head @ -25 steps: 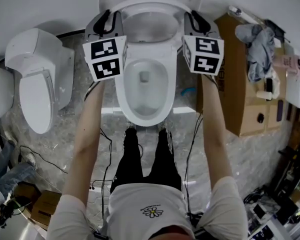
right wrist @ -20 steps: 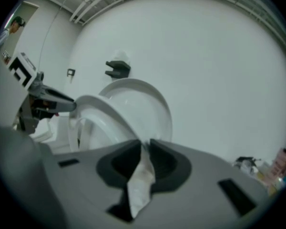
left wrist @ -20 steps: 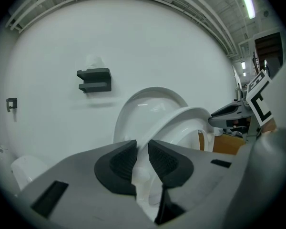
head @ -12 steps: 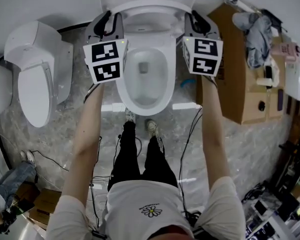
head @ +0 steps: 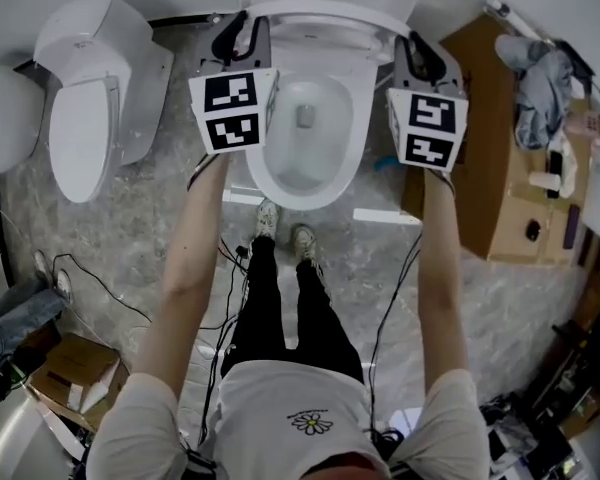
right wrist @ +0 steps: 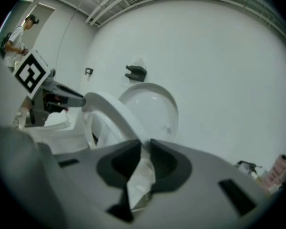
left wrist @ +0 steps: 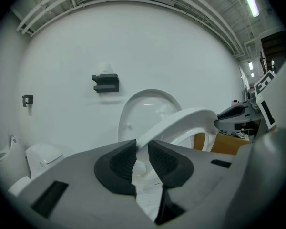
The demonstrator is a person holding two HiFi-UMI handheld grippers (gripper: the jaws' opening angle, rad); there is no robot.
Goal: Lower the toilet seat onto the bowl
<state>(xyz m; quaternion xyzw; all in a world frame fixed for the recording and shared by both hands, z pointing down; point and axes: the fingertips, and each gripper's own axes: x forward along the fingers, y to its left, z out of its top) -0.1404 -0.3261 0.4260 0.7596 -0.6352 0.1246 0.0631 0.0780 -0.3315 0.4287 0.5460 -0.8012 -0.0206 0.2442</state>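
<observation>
Toilet seat (head: 320, 8): part-way down, tilted above the bowl (head: 300, 204) and not resting on it; lid (left wrist: 148, 104) upright behind.
Just changed: both grippers have drawn nearer the bowl's front edge, bringing the seat along, with grips unaltered. The lowering looks under way, not finished.
Left hand-held gripper (left wrist: 142, 147): clamped on the seat's left rim.
Right hand-held gripper (right wrist: 145, 149): clamped on the right rim, with a white papery scrap hanging in its jaws.
Relation: the seat spans from one gripper to the other.

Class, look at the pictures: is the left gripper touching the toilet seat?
Touching. The left gripper view shows the left gripper with both jaws pressed on the rim of the toilet seat.
</observation>
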